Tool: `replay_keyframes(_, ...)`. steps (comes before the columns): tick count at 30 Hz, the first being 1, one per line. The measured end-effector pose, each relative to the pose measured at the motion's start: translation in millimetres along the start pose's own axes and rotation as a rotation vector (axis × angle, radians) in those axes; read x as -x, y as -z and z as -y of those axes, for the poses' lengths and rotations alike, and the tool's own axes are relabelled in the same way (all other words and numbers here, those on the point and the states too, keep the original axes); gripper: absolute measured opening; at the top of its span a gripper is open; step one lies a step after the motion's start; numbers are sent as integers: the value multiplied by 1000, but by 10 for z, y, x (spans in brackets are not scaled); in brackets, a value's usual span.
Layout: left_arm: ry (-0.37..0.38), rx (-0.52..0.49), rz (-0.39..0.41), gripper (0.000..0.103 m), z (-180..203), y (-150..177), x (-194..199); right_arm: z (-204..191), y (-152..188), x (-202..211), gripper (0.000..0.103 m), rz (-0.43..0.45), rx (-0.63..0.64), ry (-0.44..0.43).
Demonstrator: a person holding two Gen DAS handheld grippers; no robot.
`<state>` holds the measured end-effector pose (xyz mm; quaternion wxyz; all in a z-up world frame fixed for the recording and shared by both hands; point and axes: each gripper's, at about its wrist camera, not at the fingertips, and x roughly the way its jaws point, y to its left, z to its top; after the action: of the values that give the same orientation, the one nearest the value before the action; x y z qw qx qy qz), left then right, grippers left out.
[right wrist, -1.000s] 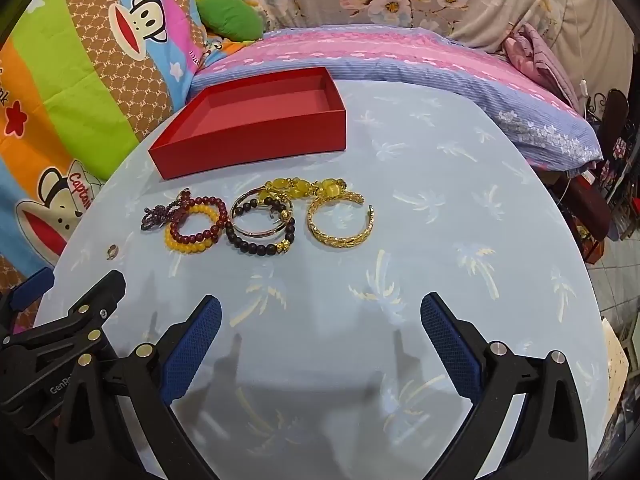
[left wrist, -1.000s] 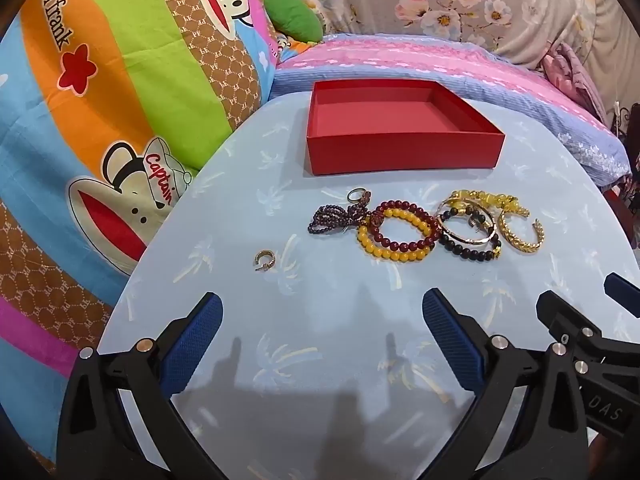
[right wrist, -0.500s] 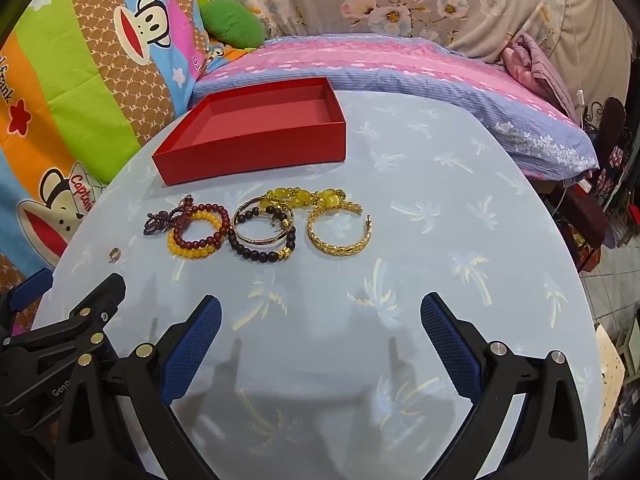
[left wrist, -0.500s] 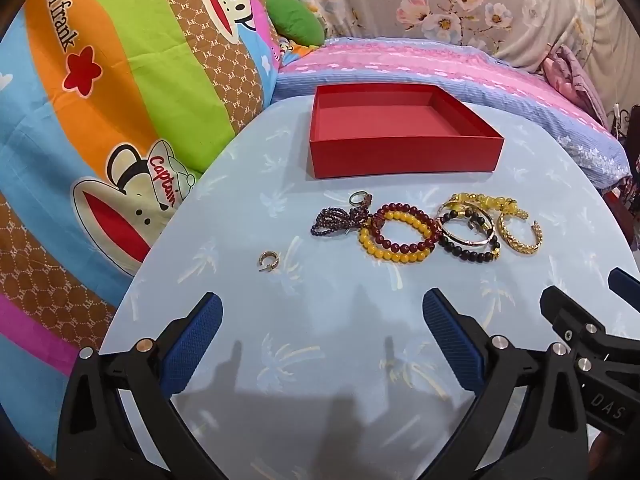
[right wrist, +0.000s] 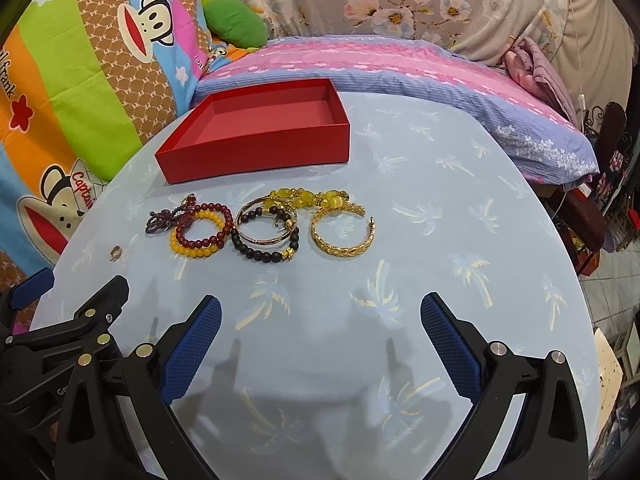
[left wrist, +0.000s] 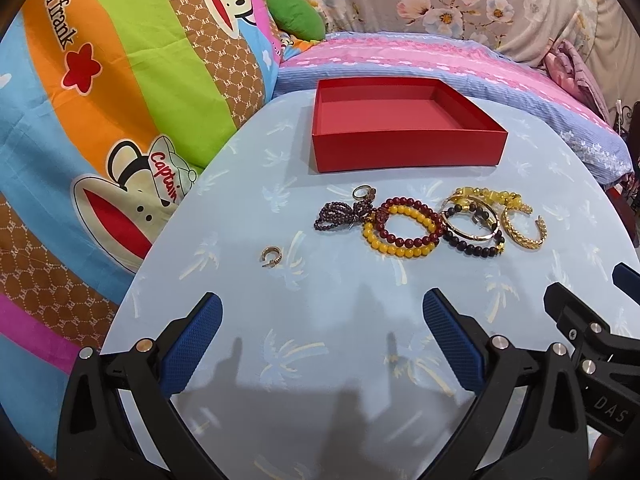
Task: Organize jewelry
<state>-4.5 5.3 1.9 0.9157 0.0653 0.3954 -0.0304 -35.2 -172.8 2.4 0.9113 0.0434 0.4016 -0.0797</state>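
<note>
The left gripper (left wrist: 322, 344) and the right gripper (right wrist: 320, 344) are held wide apart, nothing between their blue ribbed pads (left wrist: 192, 350), above the round table covered in pale blue palm-print cloth (right wrist: 440, 264). Ahead of the left gripper a small gold hoop earring (left wrist: 272, 255) is seen alone. Further ahead lie round beaded bracelets in dark red and yellow (left wrist: 402, 226), then a braided open gold bangle (right wrist: 343, 234). Beyond them stands a shallow square red cardboard box (left wrist: 404, 148).

One red box (left wrist: 404, 151), two rings (left wrist: 272, 255) (bracelets overlap, count unclear).
</note>
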Motion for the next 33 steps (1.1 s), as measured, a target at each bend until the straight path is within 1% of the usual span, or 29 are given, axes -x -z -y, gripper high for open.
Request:
replay_keyframes(4,-16,3,4,96,-22,-20,18,-10,-17,50,96,17,3,3)
replay_keyframes(7,-10,13,-4,96,-51,-23,25,-10,-17,70,96,22,2,3)
replay_keyframes(19,-10,13,6,96,-65,-18,83,-21,-4,96,96,18,1,-5)
replay_keyframes(33,3,14,-3,96,-50,-12,72,-49,13,76,96,9,6,-8)
